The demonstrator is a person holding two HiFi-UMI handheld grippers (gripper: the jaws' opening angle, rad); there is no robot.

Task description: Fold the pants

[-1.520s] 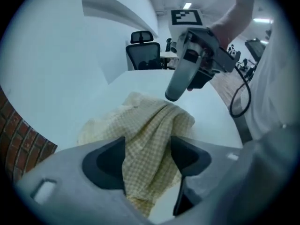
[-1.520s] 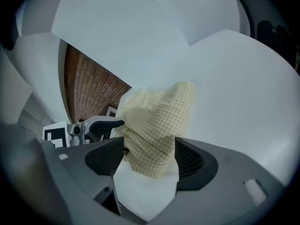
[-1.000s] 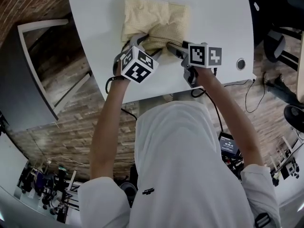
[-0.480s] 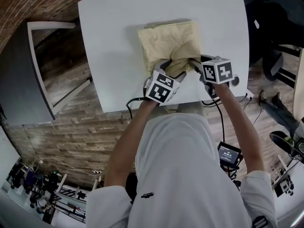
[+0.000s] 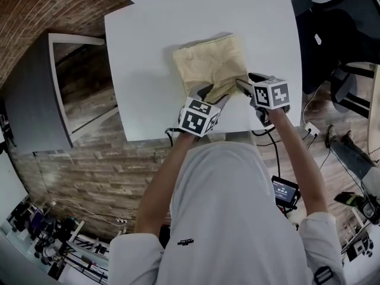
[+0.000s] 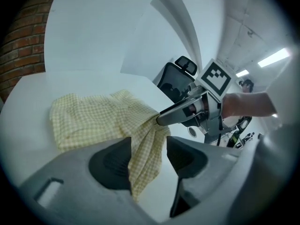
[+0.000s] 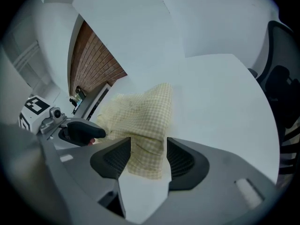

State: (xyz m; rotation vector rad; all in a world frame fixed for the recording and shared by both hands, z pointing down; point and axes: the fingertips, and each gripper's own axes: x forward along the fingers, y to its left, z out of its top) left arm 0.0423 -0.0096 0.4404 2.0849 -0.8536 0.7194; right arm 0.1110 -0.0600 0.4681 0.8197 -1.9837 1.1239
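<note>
The pants [image 5: 209, 64], a yellow checked bundle, lie on the counter [image 5: 142, 52] toward its near edge. The left gripper [image 5: 208, 91] jaws stand apart and have just been closing. Fabric hangs between them, touching one pad. The right gripper [image 5: 243, 83] jaws have just been opening, and both pads bear on a bunched fold.

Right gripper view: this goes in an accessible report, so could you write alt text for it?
Yellow checked pants, folded on a white table, have their near fold held between the right gripper's jaws, which have just been opening. A brick wall rises at left.
</note>
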